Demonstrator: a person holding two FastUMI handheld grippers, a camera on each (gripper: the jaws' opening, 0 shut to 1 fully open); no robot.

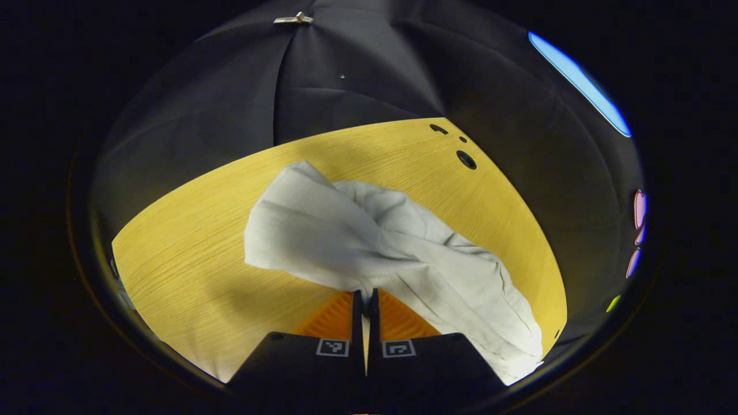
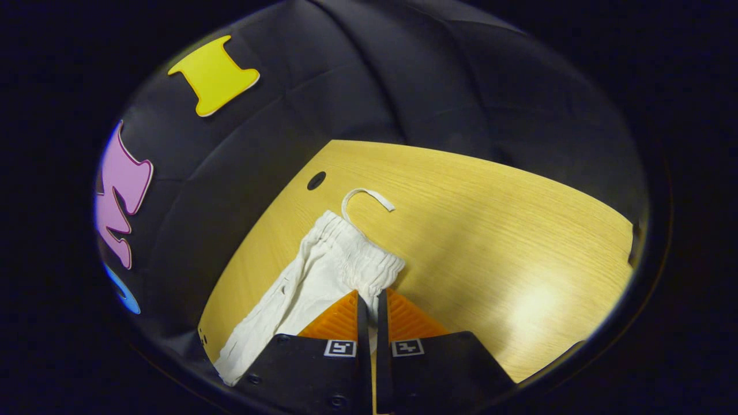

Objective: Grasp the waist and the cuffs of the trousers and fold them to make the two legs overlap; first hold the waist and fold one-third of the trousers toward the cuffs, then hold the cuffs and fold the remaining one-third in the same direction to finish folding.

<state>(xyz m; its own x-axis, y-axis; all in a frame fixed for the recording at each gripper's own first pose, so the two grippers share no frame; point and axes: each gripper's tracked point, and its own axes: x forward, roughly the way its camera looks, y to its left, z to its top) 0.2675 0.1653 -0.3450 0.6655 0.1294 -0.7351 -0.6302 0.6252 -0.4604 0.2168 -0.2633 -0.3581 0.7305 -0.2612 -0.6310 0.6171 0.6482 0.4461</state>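
Observation:
White trousers point(image 1: 369, 242) lie rumpled across the wooden table point(image 1: 190, 253), one leg end raised toward the far left. My left gripper point(image 1: 365, 295) is shut on a fold of the leg cloth near the cuff end. In the right gripper view the gathered elastic waist point(image 2: 357, 253) of the trousers point(image 2: 300, 300) shows, with a white drawstring point(image 2: 363, 199) curling out on the table point(image 2: 496, 230). My right gripper point(image 2: 370, 297) is shut on the waistband's edge.
Round cable holes point(image 1: 466, 159) sit near the table's far edge, and one hole point(image 2: 316, 180) lies beyond the waistband. Black cloth walls close in behind the table on all sides. Bare wood spreads to the left point(image 1: 173, 271) and right point(image 2: 519, 276).

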